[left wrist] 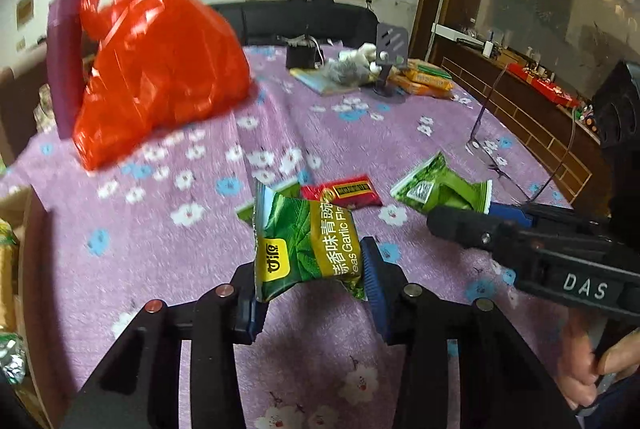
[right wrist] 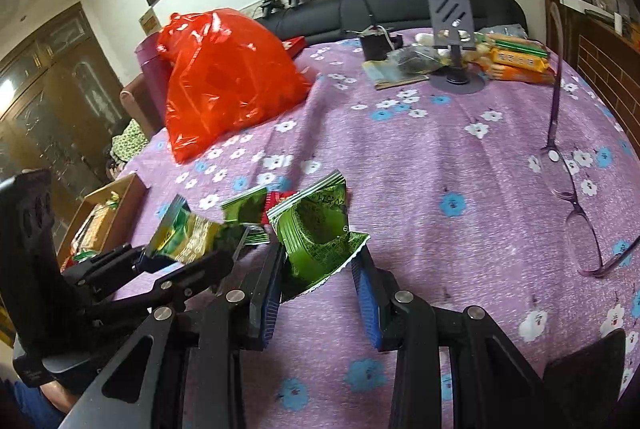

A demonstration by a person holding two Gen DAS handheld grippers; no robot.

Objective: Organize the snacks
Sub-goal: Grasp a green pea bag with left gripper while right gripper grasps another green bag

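Observation:
My left gripper (left wrist: 310, 293) is shut on a green garlic-pea packet (left wrist: 308, 249), which stands up between its blue pads above the purple flowered tablecloth (left wrist: 160, 229). In the right wrist view the same left gripper (right wrist: 188, 261) shows at the lower left with that packet (right wrist: 188, 237) in it. My right gripper (right wrist: 318, 281) is shut on another green packet (right wrist: 316, 241), crumpled between its pads. It also shows in the left wrist view (left wrist: 460, 221), with its packet (left wrist: 440, 189). A red packet (left wrist: 340, 191) and a further green packet (right wrist: 244, 207) lie on the cloth between the two grippers.
A big red plastic bag (right wrist: 224, 81) stands at the back left. An open cardboard box (right wrist: 128, 189) with snacks sits at the table's left edge. Glasses (right wrist: 568, 189) lie on the right. A phone stand (right wrist: 452, 29) and orange packs (right wrist: 516, 61) are at the far end.

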